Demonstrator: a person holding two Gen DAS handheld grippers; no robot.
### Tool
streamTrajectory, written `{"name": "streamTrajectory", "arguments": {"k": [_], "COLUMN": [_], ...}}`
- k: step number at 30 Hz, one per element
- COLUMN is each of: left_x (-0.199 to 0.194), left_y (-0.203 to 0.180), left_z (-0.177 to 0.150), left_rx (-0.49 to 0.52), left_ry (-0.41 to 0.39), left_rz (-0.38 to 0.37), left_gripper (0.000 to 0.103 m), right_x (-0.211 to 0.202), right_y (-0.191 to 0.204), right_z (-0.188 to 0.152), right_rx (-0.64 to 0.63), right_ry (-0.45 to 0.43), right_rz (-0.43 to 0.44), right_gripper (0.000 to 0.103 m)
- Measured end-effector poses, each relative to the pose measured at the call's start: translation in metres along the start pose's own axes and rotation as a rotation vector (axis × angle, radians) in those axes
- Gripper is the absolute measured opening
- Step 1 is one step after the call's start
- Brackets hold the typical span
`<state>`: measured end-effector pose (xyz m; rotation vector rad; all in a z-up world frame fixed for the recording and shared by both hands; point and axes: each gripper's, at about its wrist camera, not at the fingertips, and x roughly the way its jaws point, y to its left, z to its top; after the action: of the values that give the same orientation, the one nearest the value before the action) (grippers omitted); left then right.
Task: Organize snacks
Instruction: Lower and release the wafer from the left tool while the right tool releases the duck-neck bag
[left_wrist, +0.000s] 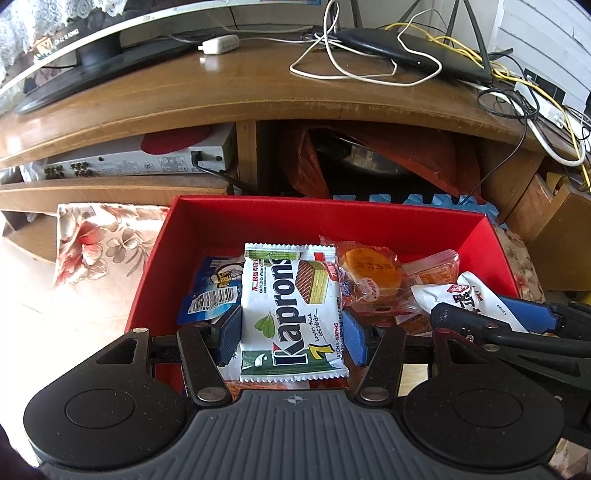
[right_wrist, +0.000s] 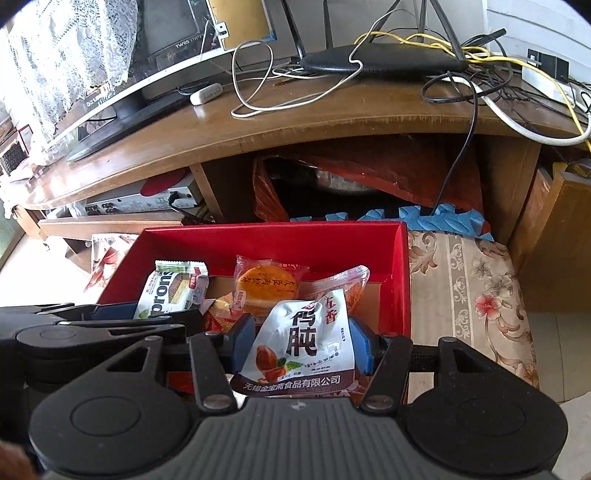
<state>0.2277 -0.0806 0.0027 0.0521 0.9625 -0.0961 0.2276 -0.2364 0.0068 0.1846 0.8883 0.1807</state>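
Note:
A red box (left_wrist: 221, 225) holds several snacks: a blue packet (left_wrist: 212, 291), an orange mooncake packet (left_wrist: 369, 275) and clear orange packets (left_wrist: 432, 267). My left gripper (left_wrist: 291, 332) is shut on a white and green Kaprons wafer pack (left_wrist: 291, 314) over the box. My right gripper (right_wrist: 301, 345) is shut on a white chicken gizzard pouch (right_wrist: 303, 343) over the box's (right_wrist: 400, 266) right part. In the left wrist view the right gripper (left_wrist: 491, 314) and its pouch (left_wrist: 469, 295) show at the right. In the right wrist view the wafer pack (right_wrist: 170, 291) shows at the left.
The box sits on a floral cloth (right_wrist: 469, 288). Behind stands a wooden TV stand (left_wrist: 221, 92) with a TV (left_wrist: 74, 44), a black router (left_wrist: 413, 55) and tangled cables (left_wrist: 362, 74). Its shelf holds a grey player (left_wrist: 140, 162) and red bags (right_wrist: 369, 177). Blue foam mat (right_wrist: 443, 218) lies behind the box.

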Motion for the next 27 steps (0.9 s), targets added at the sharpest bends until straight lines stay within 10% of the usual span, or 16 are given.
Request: {"name": "streamTrajectory", "arguments": {"k": [27], "left_x": [0.012], "left_y": [-0.002], "left_z": [-0.005], "left_rx": [0.026], "left_ry": [0.016], "left_rz": [0.026], "left_gripper": [0.064], "right_x": [0.014], "right_y": [-0.004], "right_z": [-0.006], "right_rx": [0.002], "right_ry": [0.024], "right_rz": [-0.028], "right_gripper": [0.056]}}
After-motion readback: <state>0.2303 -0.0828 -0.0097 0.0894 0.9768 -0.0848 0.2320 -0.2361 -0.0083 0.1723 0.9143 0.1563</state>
